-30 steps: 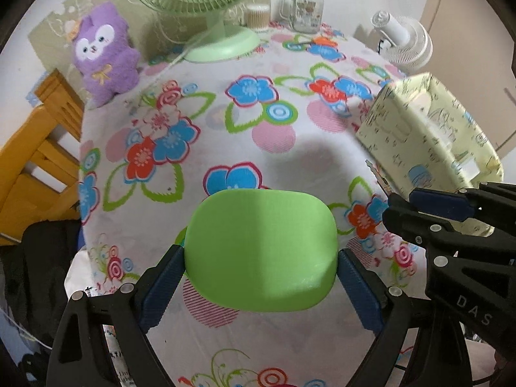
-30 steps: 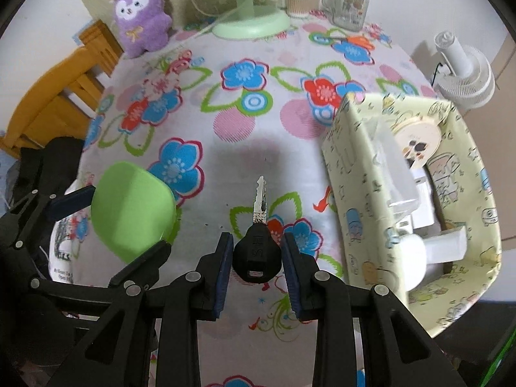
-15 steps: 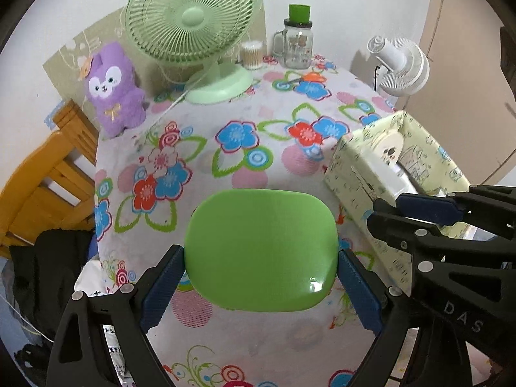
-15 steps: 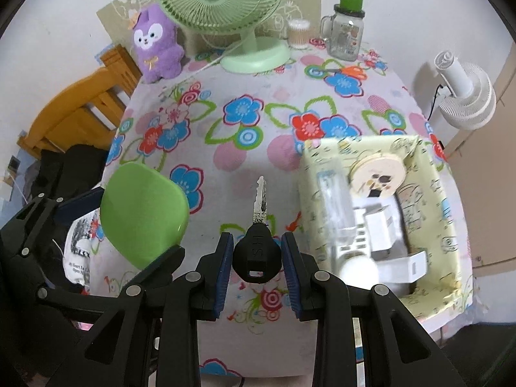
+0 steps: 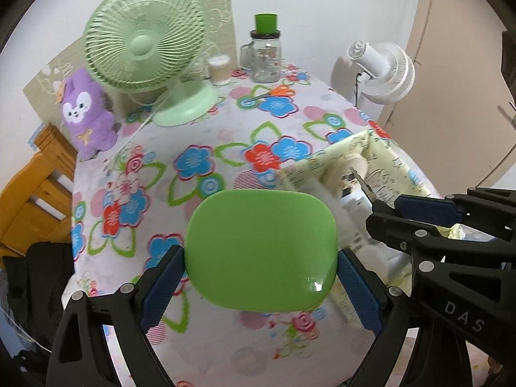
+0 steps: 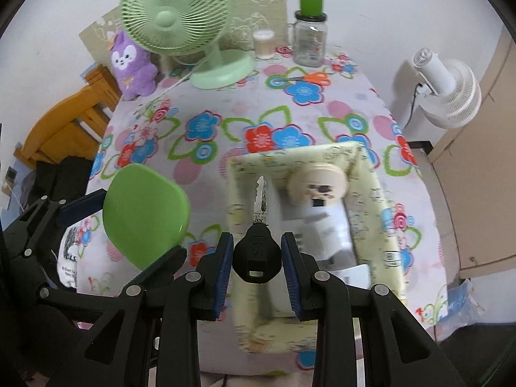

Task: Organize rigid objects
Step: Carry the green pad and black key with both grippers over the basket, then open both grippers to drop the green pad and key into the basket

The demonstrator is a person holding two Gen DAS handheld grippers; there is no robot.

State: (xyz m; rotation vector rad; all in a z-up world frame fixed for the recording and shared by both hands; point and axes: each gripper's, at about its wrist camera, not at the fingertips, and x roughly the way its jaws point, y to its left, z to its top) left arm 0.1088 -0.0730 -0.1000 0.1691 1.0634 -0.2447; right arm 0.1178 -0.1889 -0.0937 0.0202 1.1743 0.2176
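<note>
While the right gripper (image 6: 257,259) pinches the key (image 6: 258,242) above the yellow box (image 6: 371,174), keep it low before releasing, the left gripper (image 5: 261,279) clamping the green lid (image 5: 261,250) clear.

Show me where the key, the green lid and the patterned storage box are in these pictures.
key (image 6: 257,254), right wrist view, on its black head between the pads.
green lid (image 5: 261,248), left wrist view, middle of its smooth face.
patterned storage box (image 6: 371,193), right wrist view, on its right wall.

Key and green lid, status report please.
Right gripper shut on key over yellow box. Left gripper clamps green lid. Nothing blocking.
</note>
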